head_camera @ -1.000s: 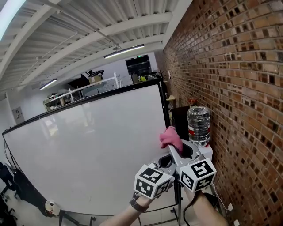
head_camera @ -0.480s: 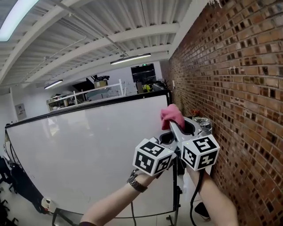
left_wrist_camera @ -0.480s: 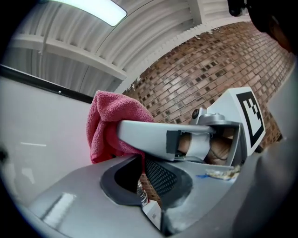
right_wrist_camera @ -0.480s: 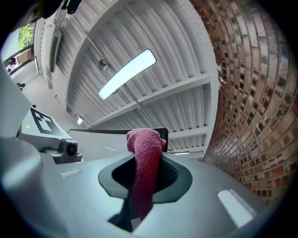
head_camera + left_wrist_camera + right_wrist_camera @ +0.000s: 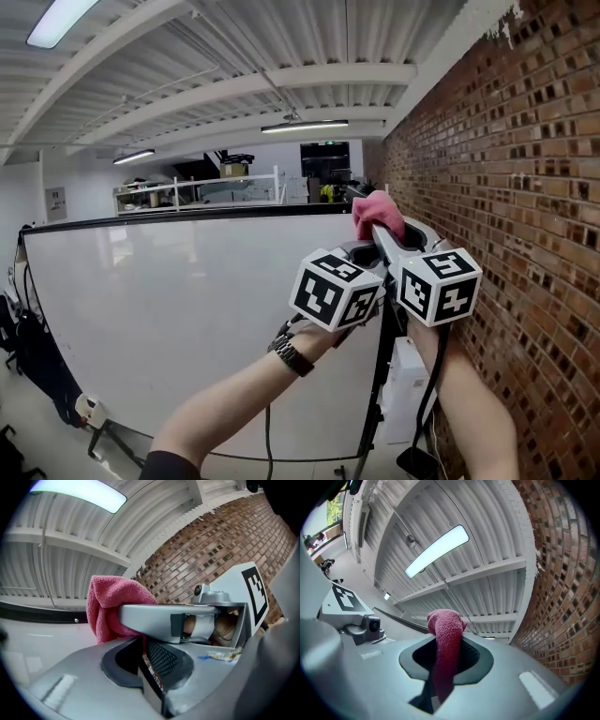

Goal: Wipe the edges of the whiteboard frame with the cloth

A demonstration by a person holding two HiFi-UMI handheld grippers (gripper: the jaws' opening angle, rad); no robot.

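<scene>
Cloth (image 5: 377,214) pinched tight in the right gripper (image 5: 446,654), its pink bundle poking out past the jaws, level with the top right corner of the whiteboard frame (image 5: 187,215). Left gripper (image 5: 142,645) alongside, jaws drawn together, tips right at the cloth.

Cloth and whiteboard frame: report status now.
Both shut on the cloth: left gripper, right gripper. Cloth up by the whiteboard frame, top right corner. Brick wall close on the right.
</scene>
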